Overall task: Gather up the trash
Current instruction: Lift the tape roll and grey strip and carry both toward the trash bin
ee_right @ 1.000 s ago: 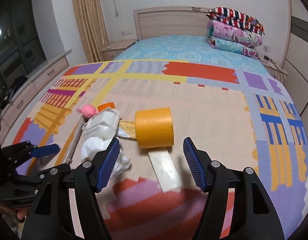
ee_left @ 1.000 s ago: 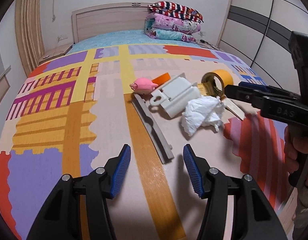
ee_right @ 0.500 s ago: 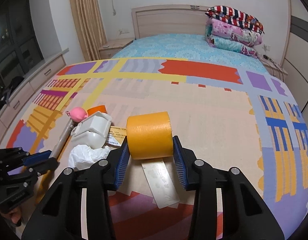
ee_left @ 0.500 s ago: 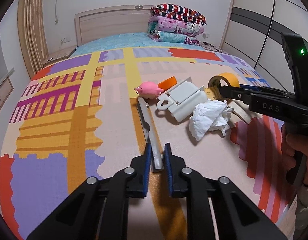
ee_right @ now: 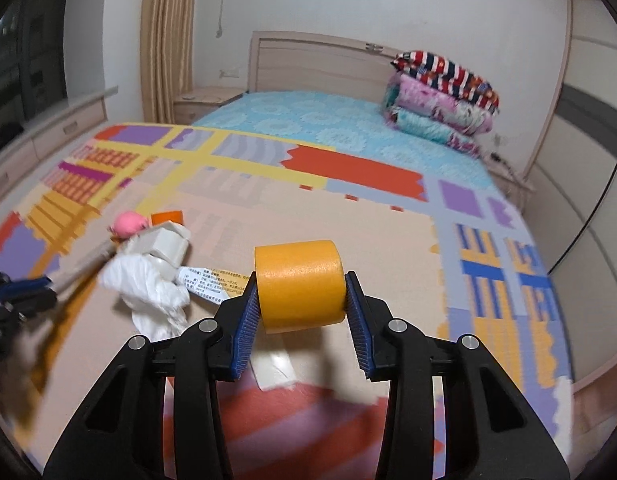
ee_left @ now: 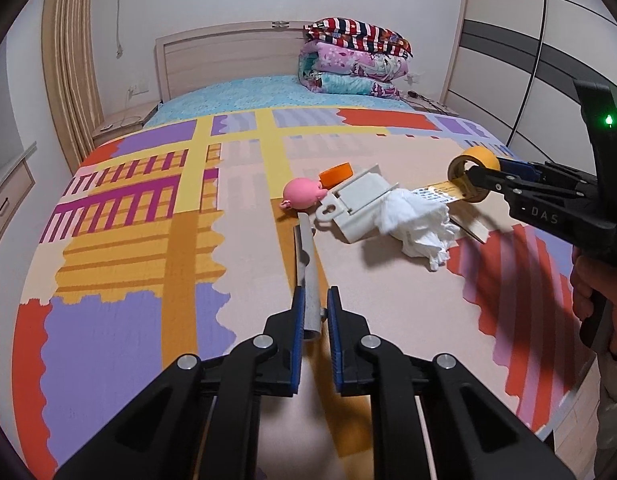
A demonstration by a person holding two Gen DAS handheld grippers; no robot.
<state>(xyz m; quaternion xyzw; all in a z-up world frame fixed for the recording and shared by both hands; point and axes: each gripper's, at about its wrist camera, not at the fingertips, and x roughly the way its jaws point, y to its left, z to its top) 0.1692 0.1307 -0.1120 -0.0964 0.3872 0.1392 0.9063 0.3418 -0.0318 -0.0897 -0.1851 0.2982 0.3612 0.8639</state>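
Observation:
My left gripper [ee_left: 313,308] is shut on the near end of a long grey strip [ee_left: 306,264] that reaches toward the pile. My right gripper [ee_right: 299,300] is shut on an orange tape roll [ee_right: 299,286] and holds it above the bed; the roll also shows in the left wrist view [ee_left: 472,168]. On the patterned mat lie a crumpled white tissue [ee_left: 420,226], a white plastic holder [ee_left: 358,206], a pink toy [ee_left: 302,195], an orange lid [ee_left: 336,171] and a printed paper strip [ee_left: 440,192]. The tissue [ee_right: 148,292] and holder [ee_right: 164,244] show left of my right gripper.
A colourful patterned mat [ee_left: 148,248] covers the near bed. Folded blankets [ee_left: 352,60] are stacked at the headboard. A flat white card [ee_right: 274,370] lies under my right gripper. A wardrobe [ee_left: 528,60] stands at the right, a nightstand [ee_right: 204,102] at the left.
My right gripper has closed on the tape roll and lifted it off the mat. My left gripper closed on the grey strip's near end and holds it.

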